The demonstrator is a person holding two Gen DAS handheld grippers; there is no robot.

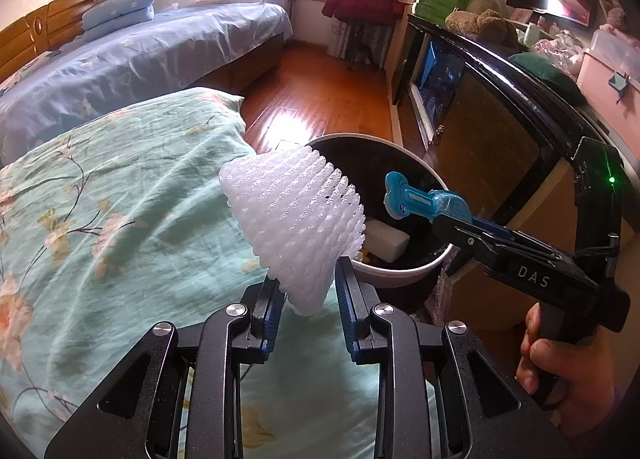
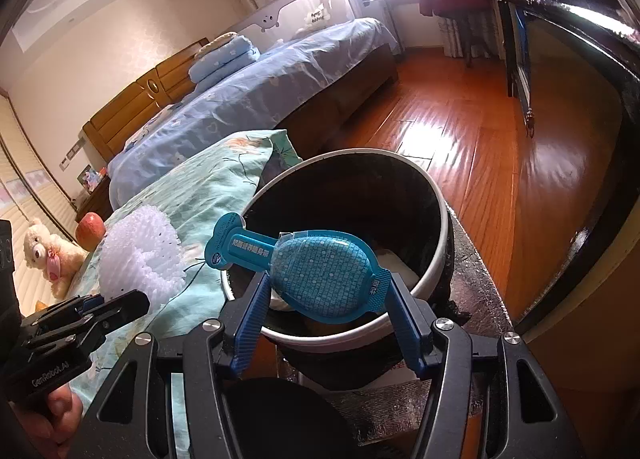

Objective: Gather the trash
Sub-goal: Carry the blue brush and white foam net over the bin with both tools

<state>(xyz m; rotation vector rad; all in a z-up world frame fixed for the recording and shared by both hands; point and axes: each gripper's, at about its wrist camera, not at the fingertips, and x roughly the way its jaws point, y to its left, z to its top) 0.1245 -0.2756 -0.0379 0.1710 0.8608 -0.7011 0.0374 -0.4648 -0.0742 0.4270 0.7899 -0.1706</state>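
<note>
- Nearest, the left gripper [image 1: 308, 291] has its ribbed blue pads narrowed onto the thin end of a white foam fruit net [image 1: 296, 215]: a soft, lattice-textured cone that flares wider away from the fingers.
- The net hangs over the near edge of the trash bin [image 1: 400, 271], partly above the wrinkled mint-green floral quilt [image 1: 100, 195] on the bin's left.
- The right gripper [image 2: 326, 287], jaws about half spread, clamps a flat blue plastic blister pack [image 2: 320, 267] by its wide oval end; its dotted face is glossy and its narrow neck ends in a small rounded tab.
- The pack sits right over the bin's mouth.
- The bin is round, white-rimmed, black-lined, with pale scraps at the bottom.
- Beyond the bin, a polished wooden floor [image 2: 472, 131] gleams; left of it stands a bed in crinkled blue sheets [image 1: 132, 55].
</note>
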